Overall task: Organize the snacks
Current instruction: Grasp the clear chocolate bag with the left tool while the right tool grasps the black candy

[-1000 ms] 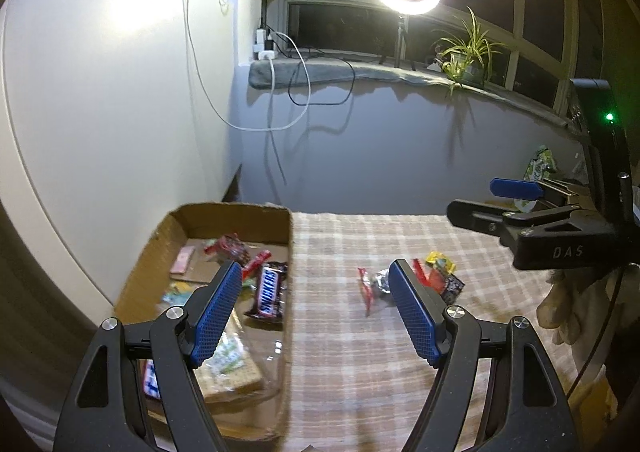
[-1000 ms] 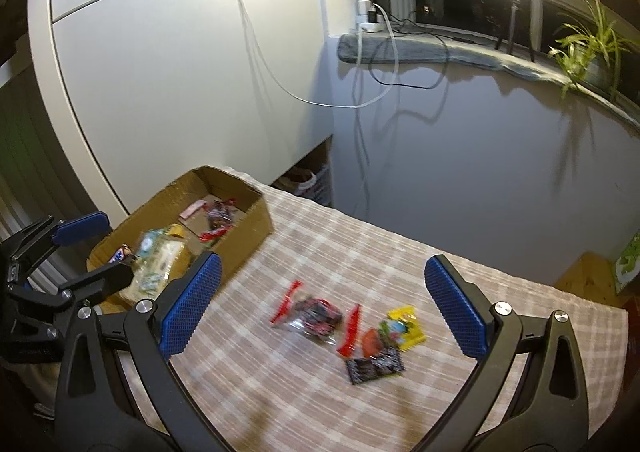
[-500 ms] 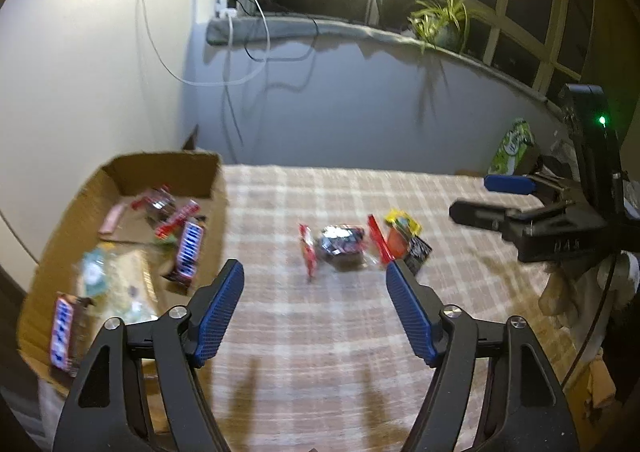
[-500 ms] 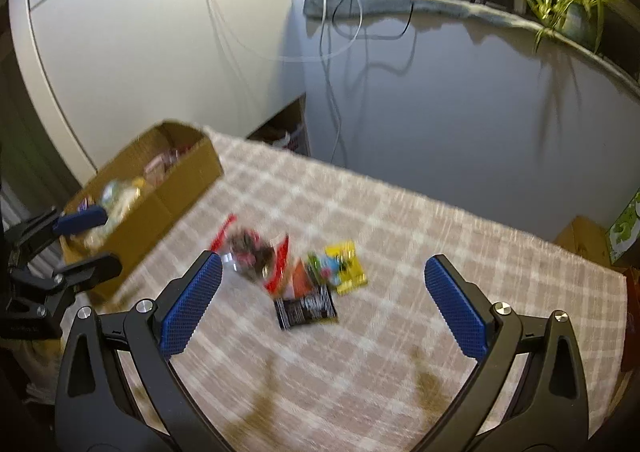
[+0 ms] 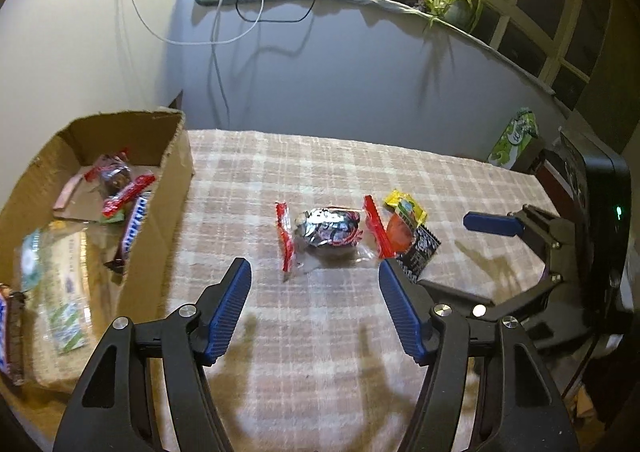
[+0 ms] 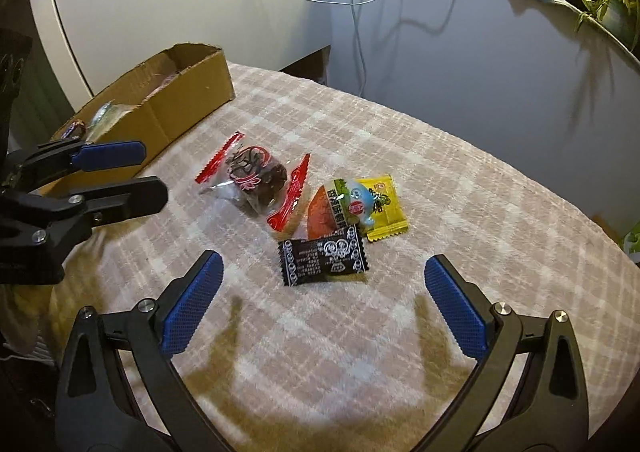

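The checked tablecloth [image 6: 460, 212] fills more of both views than a second ago. The cardboard box [image 5: 176, 180], snacks inside, has slid to nine o'clock. The loose wrappers [image 6: 320, 212] now lie near centre. Left gripper [image 5: 316, 280] has just been narrowing, nothing between its jaws; right gripper [image 6: 320, 276] is spread wide, empty, above the black packet [image 6: 322, 256]

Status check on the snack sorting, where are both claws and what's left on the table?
Left claw open, jaws just closing, nothing between. Right claw open, empty, near black packet. Clear red-edged bag and yellow packet outside cardboard box. Nothing blocking.
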A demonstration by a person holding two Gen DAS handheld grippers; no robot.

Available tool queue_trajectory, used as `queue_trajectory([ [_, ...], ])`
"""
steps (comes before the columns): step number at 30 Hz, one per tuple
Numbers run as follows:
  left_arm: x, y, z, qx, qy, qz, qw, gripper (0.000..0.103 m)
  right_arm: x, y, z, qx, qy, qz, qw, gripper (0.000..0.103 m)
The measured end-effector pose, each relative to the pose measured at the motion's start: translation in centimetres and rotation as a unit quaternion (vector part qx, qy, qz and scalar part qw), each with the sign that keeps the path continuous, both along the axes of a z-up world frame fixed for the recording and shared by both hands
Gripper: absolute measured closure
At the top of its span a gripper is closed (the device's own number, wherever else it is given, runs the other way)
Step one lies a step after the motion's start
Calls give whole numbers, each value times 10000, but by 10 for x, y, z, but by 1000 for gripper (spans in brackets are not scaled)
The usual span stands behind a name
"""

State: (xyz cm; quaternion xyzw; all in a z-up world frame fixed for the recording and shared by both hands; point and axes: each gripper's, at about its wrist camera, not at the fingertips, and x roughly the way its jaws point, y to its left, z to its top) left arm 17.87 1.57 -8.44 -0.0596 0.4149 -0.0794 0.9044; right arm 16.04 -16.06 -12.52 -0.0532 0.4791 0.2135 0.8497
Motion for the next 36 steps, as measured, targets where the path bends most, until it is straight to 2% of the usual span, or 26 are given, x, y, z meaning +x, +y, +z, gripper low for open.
queue_trajectory([
  [11,39,-13,-24,10,235,-21,9997,37,12,5,-13,56,32,-36,10000,1],
  [17,49,-15,-34,-36,338,-98,9994,37,17,12,-21,-80,124,32,9999,14],
  [19,50,-16,-36,-35,366,-142,9992,37,18,11,-23,-105,160,16,9998,22],
  [22,51,-17,-36,-34,351,-186,9992,50,18,10,-23,-126,129,-28,9998,29],
  [26,50,-17,-37,-23,349,-211,9992,54,18,7,-23,-219,77,-64,9997,39],
  [28,50,-16,-36,-50,340,-205,9992,58,18,6,-22,-273,55,-70,9996,48],
  [29,50,-15,-36,-66,339,-206,9992,62,18,5,-22,-286,52,-73,9996,50],
  [36,45,-15,-37,-76,289,-196,9994,63,7,-2,-20,-256,47,-56,9996,55],
])
